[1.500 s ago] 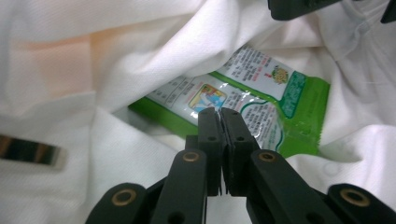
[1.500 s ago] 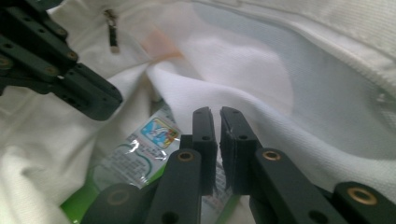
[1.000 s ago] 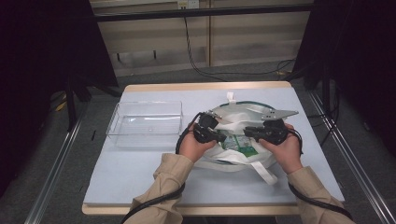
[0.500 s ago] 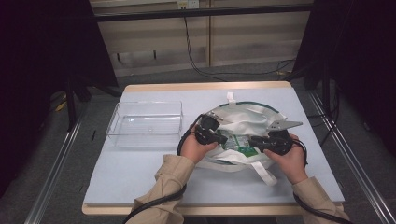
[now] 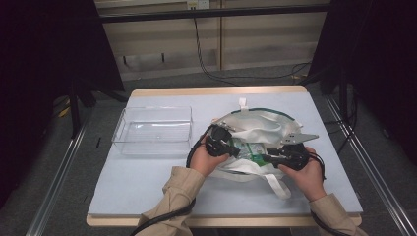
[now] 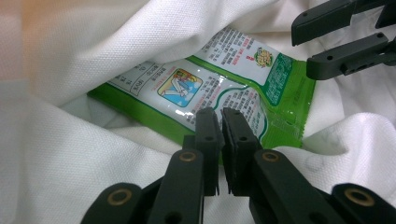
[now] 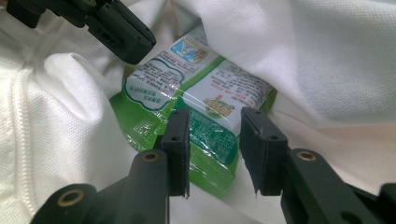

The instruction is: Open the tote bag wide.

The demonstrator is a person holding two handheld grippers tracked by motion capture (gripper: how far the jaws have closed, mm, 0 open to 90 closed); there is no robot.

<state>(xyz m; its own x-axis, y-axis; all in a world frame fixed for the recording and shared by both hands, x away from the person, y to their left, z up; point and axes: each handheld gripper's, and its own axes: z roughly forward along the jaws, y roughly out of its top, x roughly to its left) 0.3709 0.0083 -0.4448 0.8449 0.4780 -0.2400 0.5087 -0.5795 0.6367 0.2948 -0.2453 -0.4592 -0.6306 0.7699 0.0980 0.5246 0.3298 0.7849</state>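
Note:
A white cloth bag (image 5: 268, 125) lies open on the table, and a green and white snack packet (image 5: 250, 149) rests in its mouth. My left gripper (image 5: 235, 150) reaches in from the left. Its jaws (image 6: 219, 116) are shut just over the packet (image 6: 219, 70), and I see nothing between them. My right gripper (image 5: 266, 158) comes in from the right, with its jaws (image 7: 217, 123) open. They have just been opening, and the packet's green end (image 7: 210, 135) lies between them, with no pad pressing on it. Bag cloth hides the rest of the packet.
A clear plastic bin (image 5: 153, 129) stands empty to the left of the bag on the pale blue table top (image 5: 147, 187). The bag's strap (image 5: 278, 186) trails toward the front edge. The floor around the table is dark.
My right hand has sunk toward the packet in the bag's mouth and its jaws have spread apart. The left hand has stayed where it was.

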